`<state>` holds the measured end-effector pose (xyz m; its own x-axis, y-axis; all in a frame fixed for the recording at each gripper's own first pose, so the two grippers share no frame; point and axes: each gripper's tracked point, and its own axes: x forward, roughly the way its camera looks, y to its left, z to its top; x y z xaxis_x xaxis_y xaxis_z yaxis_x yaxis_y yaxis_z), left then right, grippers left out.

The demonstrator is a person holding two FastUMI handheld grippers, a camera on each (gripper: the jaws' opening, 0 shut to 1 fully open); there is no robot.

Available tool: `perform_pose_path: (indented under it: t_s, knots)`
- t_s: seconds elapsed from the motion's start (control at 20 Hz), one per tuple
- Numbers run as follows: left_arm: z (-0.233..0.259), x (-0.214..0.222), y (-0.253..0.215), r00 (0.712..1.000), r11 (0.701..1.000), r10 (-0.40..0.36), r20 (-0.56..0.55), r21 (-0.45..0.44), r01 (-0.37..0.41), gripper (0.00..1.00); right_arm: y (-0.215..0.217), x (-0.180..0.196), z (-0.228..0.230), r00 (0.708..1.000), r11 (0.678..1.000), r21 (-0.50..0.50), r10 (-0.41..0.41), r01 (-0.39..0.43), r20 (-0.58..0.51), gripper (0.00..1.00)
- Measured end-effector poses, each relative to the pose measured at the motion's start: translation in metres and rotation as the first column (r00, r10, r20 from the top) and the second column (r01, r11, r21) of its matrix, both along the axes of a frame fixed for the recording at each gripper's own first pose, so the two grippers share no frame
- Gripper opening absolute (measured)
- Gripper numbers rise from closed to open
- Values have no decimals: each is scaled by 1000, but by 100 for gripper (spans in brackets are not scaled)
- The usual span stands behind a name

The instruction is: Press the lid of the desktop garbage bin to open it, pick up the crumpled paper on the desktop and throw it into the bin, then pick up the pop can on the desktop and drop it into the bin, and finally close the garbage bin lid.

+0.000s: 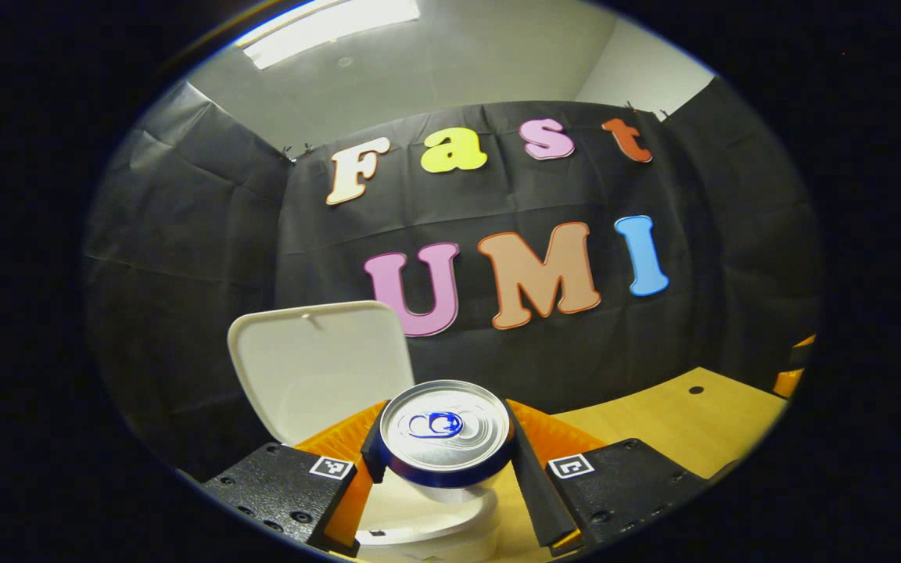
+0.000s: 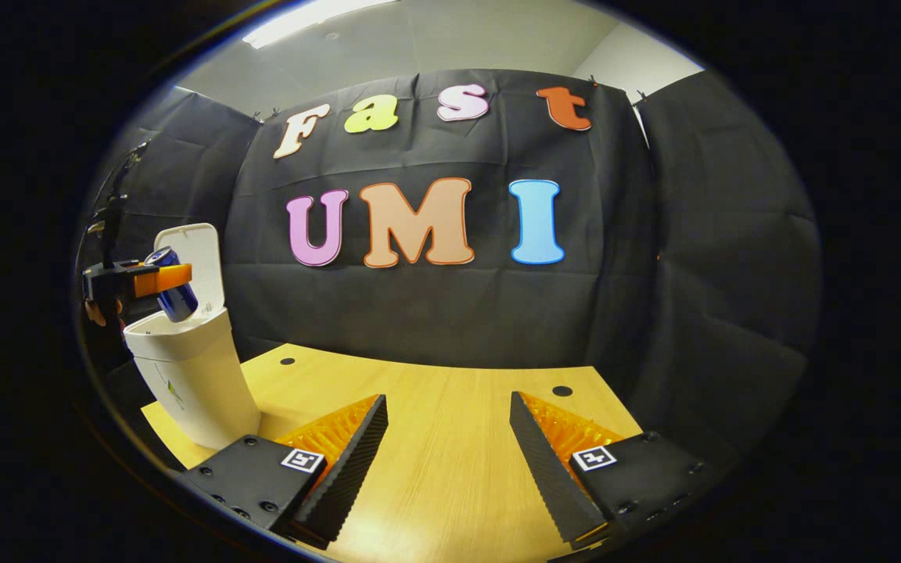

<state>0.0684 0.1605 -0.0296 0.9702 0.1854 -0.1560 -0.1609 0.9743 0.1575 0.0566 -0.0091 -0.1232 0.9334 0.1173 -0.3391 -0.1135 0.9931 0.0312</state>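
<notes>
My left gripper (image 1: 445, 461) is shut on the pop can (image 1: 446, 426), a blue can with a silver top, held upright just above the mouth of the white garbage bin (image 1: 427, 520). The bin's lid (image 1: 317, 367) stands open behind the can. In the right gripper view the same bin (image 2: 192, 375) stands at the far left of the wooden desk (image 2: 450, 438), its lid (image 2: 192, 250) up, with the can (image 2: 173, 293) tilted over the opening in the left gripper (image 2: 149, 280). My right gripper (image 2: 448, 446) hangs open over the desk with nothing between its fingers.
The desk (image 1: 677, 418) runs on to the right of the bin, with small dark holes (image 2: 562, 390) in its top near the back edge. Black cloth walls close the booth behind and at both sides.
</notes>
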Motion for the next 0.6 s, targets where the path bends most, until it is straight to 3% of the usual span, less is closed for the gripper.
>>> perform_pose_path:
  t_s: [0.25, 0.35, 0.55, 0.6]
  knots:
    - [-35, -19, 50, 991, 993, 113, -74, -18, -115, 76, 16, 3, -1, 999, 999, -10, 43, -43, 1, 99]
    - [-38, -23, 59, 987, 990, 140, -82, -2, -141, 82, 17, 3, -1, 999, 999, -17, 51, -51, 1, 99]
    - [5, -13, 56, 993, 993, 115, 8, 22, -115, 95, 16, 3, 2, 999, 999, -22, 47, -47, 6, 99]
    - [18, -8, 53, 995, 995, 97, 27, 30, -97, 89, 14, 3, 3, 999, 999, -23, 42, -41, 10, 99]
